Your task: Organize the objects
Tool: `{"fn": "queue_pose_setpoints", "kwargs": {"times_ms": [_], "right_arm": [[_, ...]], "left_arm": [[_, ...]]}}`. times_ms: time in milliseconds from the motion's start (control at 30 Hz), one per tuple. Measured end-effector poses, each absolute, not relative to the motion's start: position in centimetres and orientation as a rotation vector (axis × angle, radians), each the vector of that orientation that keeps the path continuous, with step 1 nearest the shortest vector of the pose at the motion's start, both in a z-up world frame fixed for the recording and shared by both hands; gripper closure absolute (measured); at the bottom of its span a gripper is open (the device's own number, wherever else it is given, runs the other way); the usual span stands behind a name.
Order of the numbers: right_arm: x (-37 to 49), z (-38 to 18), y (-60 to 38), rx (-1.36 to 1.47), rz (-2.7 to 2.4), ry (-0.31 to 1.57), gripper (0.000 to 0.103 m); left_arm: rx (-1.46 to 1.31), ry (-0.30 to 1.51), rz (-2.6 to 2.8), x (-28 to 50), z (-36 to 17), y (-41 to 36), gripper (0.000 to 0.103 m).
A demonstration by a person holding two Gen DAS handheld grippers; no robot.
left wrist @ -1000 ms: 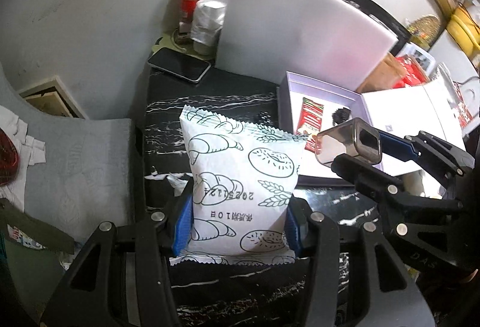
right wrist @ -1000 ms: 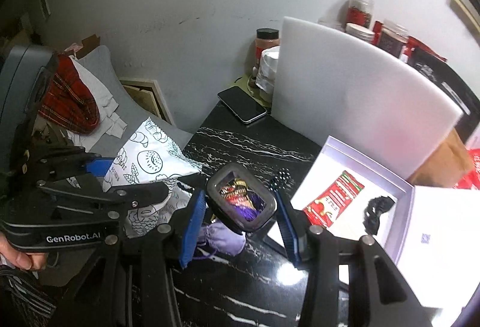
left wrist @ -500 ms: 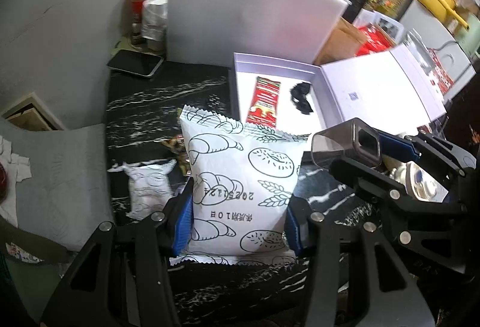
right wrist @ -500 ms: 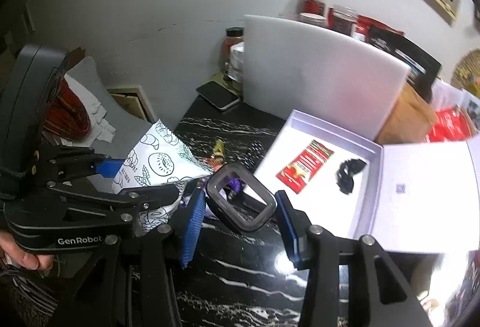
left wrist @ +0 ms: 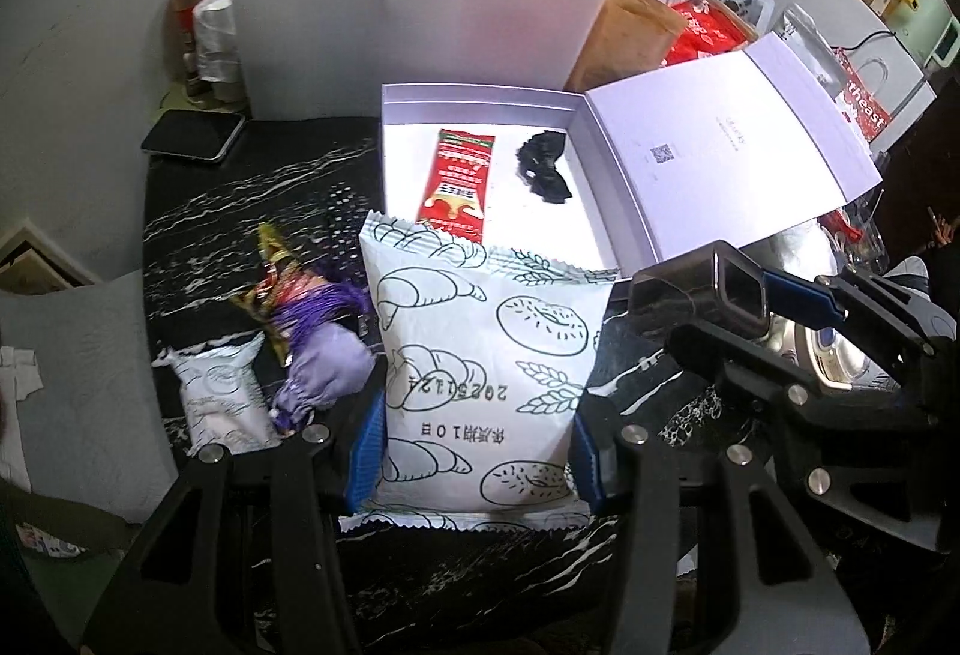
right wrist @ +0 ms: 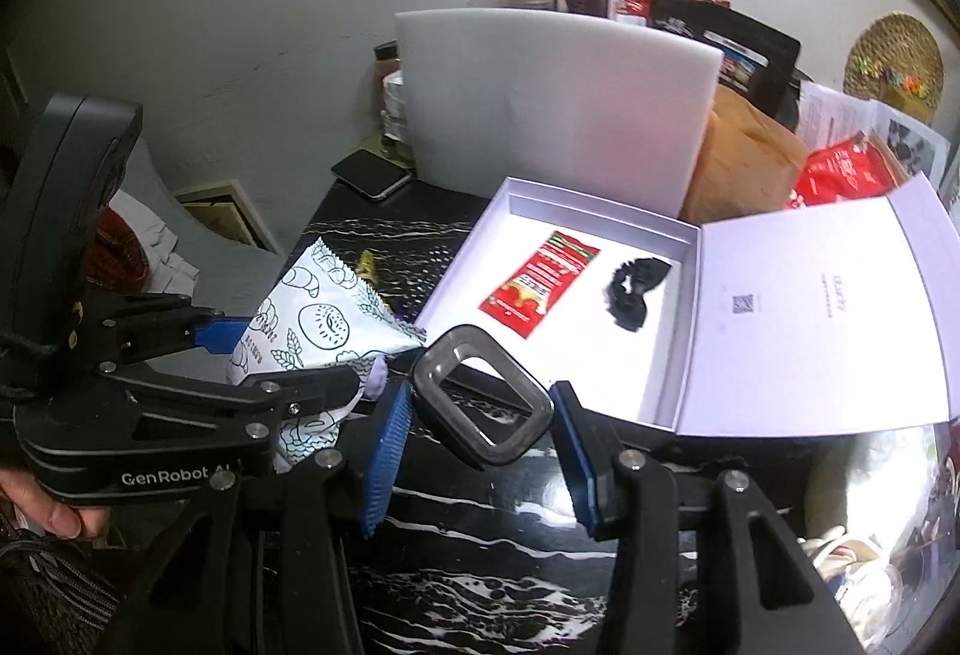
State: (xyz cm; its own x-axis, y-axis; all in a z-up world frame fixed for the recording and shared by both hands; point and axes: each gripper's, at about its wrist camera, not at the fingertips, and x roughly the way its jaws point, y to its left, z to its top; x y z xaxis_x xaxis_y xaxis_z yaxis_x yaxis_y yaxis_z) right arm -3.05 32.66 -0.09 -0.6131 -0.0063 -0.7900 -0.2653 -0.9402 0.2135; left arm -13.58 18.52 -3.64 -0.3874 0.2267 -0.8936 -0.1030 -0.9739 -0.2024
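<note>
Change: across the last second both grippers have swung toward the white gift box, which has slid from the right edge of the left wrist view to straight ahead of the fingers.
Meaning: I judge both loads are about to go into the box (it already holds a red sachet and a black hair tie).
Left gripper: clenched on the bread packet, blue pads pressing its two sides, the packet standing upright between them.
Right gripper: grasping a small clear plastic container, held between its pads and, it seems, empty now.
Packet: soft white film, puffy, zigzag-cut seals, line drawings of croissants and bagels.
Container: rigid, smoky-clear, rounded-rectangle mouth.
Box: matte card, shallow tray, hinged lid lying open to the right of both grippers.
Left behind: to the left of the left gripper on the black marbled tabletop lie a small white packet, a lilac drawstring pouch and a foil-wrapped sweet.
</note>
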Motion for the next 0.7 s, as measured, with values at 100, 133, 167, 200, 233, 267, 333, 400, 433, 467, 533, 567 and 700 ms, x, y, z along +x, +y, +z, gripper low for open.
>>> {"fn": "queue_pose_setpoints", "kwargs": {"times_ms": [100,133,167,200,233,267,333,400,433,467,533,567,700], "right_arm": [[-3.3,-0.7,33.9,-1.314,2.643,0.483,0.055],[-3.4,-0.9,34.3,-1.318,2.64,0.486,0.055],[-3.5,-1.1,34.7,-1.323,2.636,0.49,0.055],[-3.7,-1.3,35.2,-1.329,2.631,0.494,0.055],[-4.0,-1.5,35.5,-1.333,2.629,0.497,0.055],[-4.1,-1.7,35.8,-1.338,2.627,0.502,0.055],[-4.6,-2.2,36.6,-1.351,2.624,0.509,0.055],[-5.2,-2.6,37.2,-1.365,2.619,0.51,0.055],[-5.4,-2.8,37.6,-1.372,2.617,0.511,0.055],[-5.7,-3.0,37.9,-1.378,2.615,0.513,0.055],[-6.2,-3.6,38.4,-1.392,2.608,0.514,0.055],[-6.4,-3.8,38.7,-1.397,2.606,0.515,0.055],[-7.3,-4.9,39.8,-1.415,2.592,0.53,0.055]], "left_arm": [[-1.626,-0.158,2.442,-14.8,-4.2,19.4,0.054],[-1.633,-0.154,2.437,-15.4,-4.5,19.8,0.054],[-1.637,-0.152,2.434,-15.8,-4.6,19.9,0.054],[-1.642,-0.149,2.431,-16.3,-4.8,20.2,0.054],[-1.649,-0.146,2.428,-16.9,-5.1,20.4,0.054],[-1.654,-0.145,2.425,-17.4,-5.3,20.5,0.054],[-1.664,-0.144,2.42,-18.3,-5.7,20.8,0.054],[-1.675,-0.147,2.416,-19.4,-6.2,21.0,0.054],[-1.682,-0.15,2.413,-20.0,-6.4,21.1,0.054],[-1.688,-0.153,2.409,-20.7,-6.7,21.1,0.054],[-1.696,-0.153,2.405,-21.7,-7.1,21.3,0.054],[-1.702,-0.151,2.4,-22.5,-7.5,21.4,0.054],[-1.716,-0.149,2.391,-24.5,-8.4,21.7,0.054]]}}
